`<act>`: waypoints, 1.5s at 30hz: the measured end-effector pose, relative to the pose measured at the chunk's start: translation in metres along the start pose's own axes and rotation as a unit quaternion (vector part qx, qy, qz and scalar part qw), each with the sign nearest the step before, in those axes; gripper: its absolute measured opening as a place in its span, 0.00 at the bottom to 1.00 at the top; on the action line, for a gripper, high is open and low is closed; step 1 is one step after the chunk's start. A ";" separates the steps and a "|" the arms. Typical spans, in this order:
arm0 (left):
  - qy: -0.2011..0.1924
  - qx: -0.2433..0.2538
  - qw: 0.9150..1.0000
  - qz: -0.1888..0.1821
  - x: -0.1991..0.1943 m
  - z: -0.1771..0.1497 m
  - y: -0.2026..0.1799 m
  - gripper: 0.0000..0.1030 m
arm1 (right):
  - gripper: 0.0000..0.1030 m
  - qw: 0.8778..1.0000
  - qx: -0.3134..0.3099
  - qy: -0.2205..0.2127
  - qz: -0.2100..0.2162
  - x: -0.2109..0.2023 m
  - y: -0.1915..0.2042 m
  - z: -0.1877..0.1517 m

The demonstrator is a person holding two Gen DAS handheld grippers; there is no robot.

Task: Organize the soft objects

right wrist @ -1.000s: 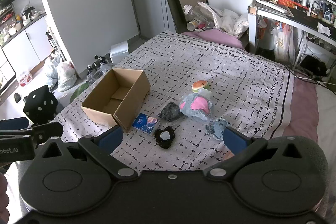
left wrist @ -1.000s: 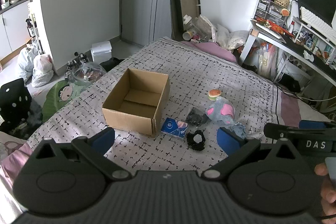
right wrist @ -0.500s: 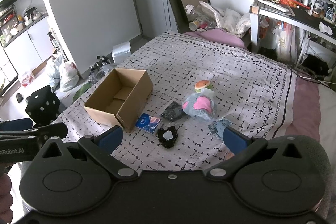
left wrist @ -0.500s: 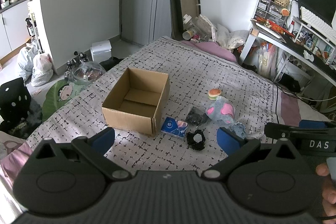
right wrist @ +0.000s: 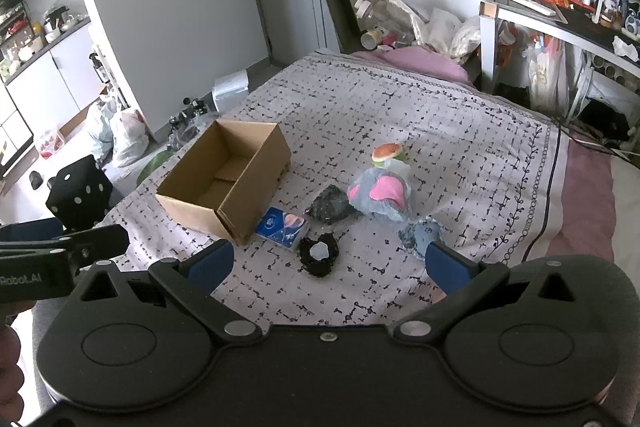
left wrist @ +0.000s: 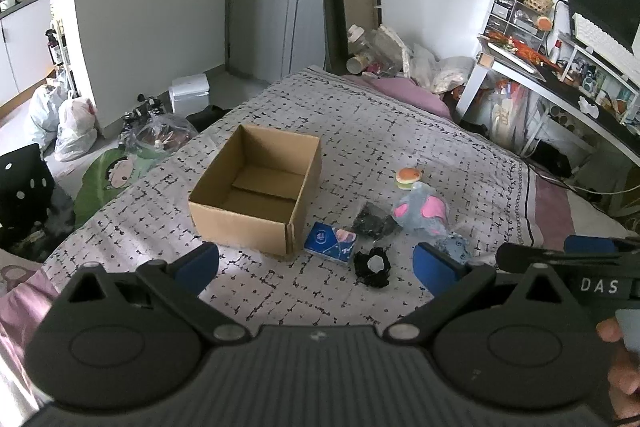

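An open, empty cardboard box [left wrist: 256,195] [right wrist: 224,183] sits on the patterned bedspread [left wrist: 400,131]. To its right lie a blue tissue pack [left wrist: 331,241] [right wrist: 282,227], a black scrunchie-like item [left wrist: 373,266] [right wrist: 319,253], a black bagged item [left wrist: 374,221] [right wrist: 330,205], a grey-and-pink plush in plastic [left wrist: 422,209] [right wrist: 380,193], a small burger toy [left wrist: 409,177] [right wrist: 387,151] and a bluish bagged item [right wrist: 424,233]. My left gripper [left wrist: 316,263] is open and empty, held above the bed's near edge. My right gripper [right wrist: 328,263] is open and empty, just right of it.
A desk [left wrist: 560,75] with a monitor and clutter stands at the right. Bags, a black dotted cube [right wrist: 78,195] and a white bin [left wrist: 188,95] are on the floor left of the bed. Pillows and bottles pile at the bed's far end.
The right gripper has drifted slightly left and nearer the objects. The left gripper is almost still. Nothing was grasped.
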State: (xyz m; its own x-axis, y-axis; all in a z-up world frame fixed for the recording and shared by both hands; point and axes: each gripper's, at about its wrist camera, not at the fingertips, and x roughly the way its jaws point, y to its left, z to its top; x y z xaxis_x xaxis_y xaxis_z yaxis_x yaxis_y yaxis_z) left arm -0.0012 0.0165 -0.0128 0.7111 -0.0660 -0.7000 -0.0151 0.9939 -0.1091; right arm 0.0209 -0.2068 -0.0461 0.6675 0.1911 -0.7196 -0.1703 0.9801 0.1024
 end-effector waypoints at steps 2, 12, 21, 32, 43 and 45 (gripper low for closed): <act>0.002 0.000 1.000 0.000 0.005 0.001 0.000 0.99 | 1.00 1.000 -0.007 0.002 -0.003 0.003 0.000 0.000; 0.025 -0.023 0.999 -0.009 0.040 0.001 0.005 0.99 | 1.00 1.000 0.010 0.017 -0.007 0.026 -0.016 0.005; 0.032 -0.037 0.999 -0.018 0.070 0.005 -0.001 0.97 | 1.00 0.997 0.055 0.045 0.003 0.055 -0.044 0.022; 0.069 -0.076 0.994 -0.026 0.123 0.005 -0.008 0.89 | 1.00 0.988 0.112 0.108 -0.013 0.114 -0.085 0.045; 0.103 -0.114 0.988 -0.022 0.178 0.001 -0.020 0.68 | 0.73 0.969 0.169 0.181 -0.018 0.178 -0.112 0.039; 0.112 -0.124 0.986 -0.023 0.190 -0.003 -0.022 0.59 | 0.71 0.964 0.187 0.189 -0.015 0.186 -0.121 0.038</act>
State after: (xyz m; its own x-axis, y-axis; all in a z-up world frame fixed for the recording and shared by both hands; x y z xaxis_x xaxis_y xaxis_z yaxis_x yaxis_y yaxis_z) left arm 0.1324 -0.0180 -0.1452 0.5430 -0.1567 -0.8250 -0.1778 0.9387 -0.2953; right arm 0.1934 -0.2880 -0.1663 0.3440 0.1984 -0.9177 0.1661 0.9491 0.2675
